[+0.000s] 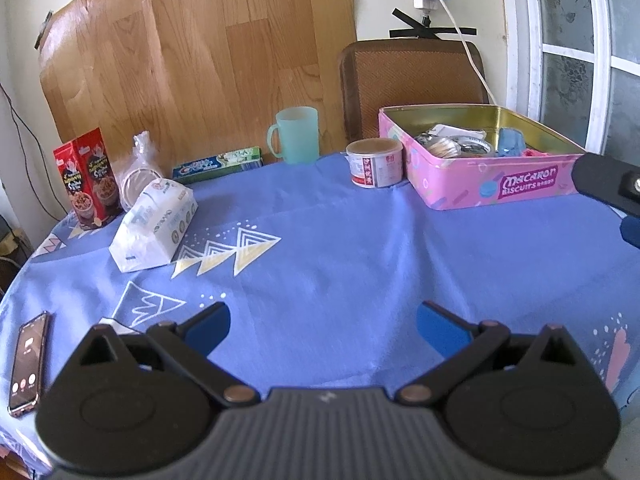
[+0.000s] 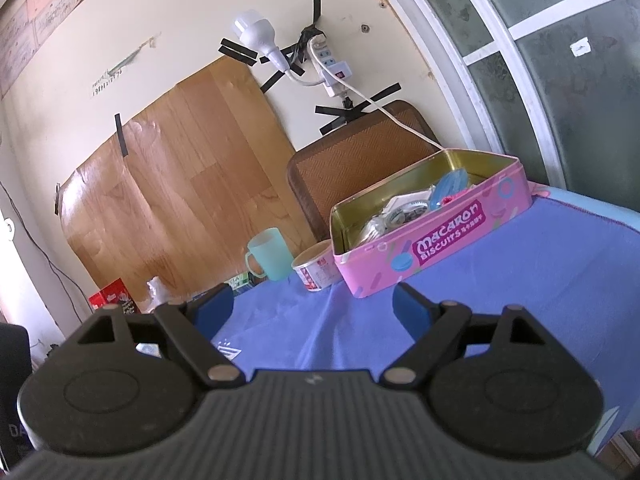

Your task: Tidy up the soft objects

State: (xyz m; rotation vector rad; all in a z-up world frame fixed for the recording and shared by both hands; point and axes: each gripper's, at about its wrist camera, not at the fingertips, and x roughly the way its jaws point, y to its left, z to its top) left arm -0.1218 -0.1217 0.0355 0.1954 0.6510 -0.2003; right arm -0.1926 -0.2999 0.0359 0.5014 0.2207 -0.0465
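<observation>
**Soft packs and an open tin on a blue cloth**

Tissue pack (image 1: pixel 154 226), white and soft, lying on its side on the left part of the blue tablecloth (image 1: pixel 340 240), just beside a red snack box (image 1: pixel 90 178) and a crumpled clear bag (image 1: pixel 140 168). Behind these, a toothpaste box (image 1: pixel 218 164) flat along the far edge, then a mint-green mug (image 1: pixel 296 134) and a small round tub (image 1: pixel 375 162). Right of the tub, touching or nearly so, a pink biscuit tin (image 1: pixel 492 184) standing open, with blue and pinkish items and wrappers inside; too jumbled to sort out further. Phone (image 1: pixel 28 362) face up, screen lit, near the left front edge.

Left gripper (image 1: pixel 323 332) low over bare cloth, jaws spread wide, nothing between them. Right gripper (image 2: pixel 313 310) tilted, aimed toward the tin, jaws likewise wide apart and empty. Wooden panel (image 1: pixel 200 60) and chair back (image 1: pixel 412 80) behind the table.
</observation>
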